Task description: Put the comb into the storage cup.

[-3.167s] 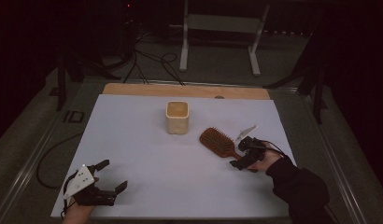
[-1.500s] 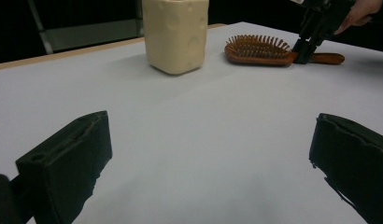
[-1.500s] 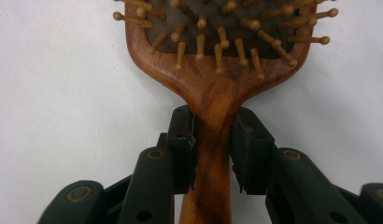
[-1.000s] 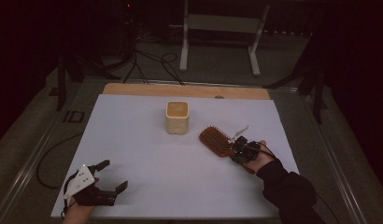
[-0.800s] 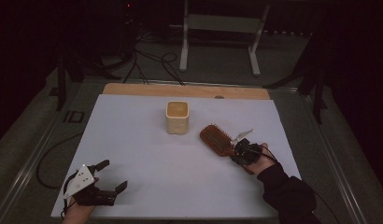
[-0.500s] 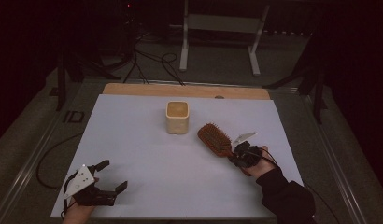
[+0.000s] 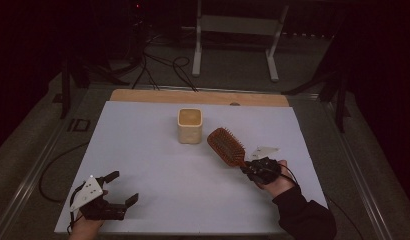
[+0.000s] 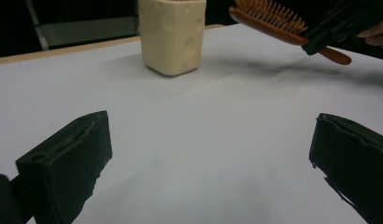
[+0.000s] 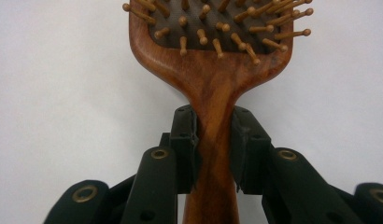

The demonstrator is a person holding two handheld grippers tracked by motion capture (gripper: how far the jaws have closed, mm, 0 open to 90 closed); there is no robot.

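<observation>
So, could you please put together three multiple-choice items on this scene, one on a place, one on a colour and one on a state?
1. Where does the cup stand?
A. on the white sheet, left of the hairbrush's head
B. on the floor beyond the table
C. between the left tongs' jaws

2. What colour is the hairbrush?
A. blue
B. reddish brown wood
C. white

3. How do the right tongs stand?
A. wide open over the cup
B. open beside the brush
C. shut on the hairbrush's handle

Answers:
1 A, since the high view shows the cream cup on the sheet beside the brush head.
2 B, since the right gripper view shows a brown wooden body and pins.
3 C, since both jaws press the handle there, while the left tongs rest open with nothing between them.
</observation>
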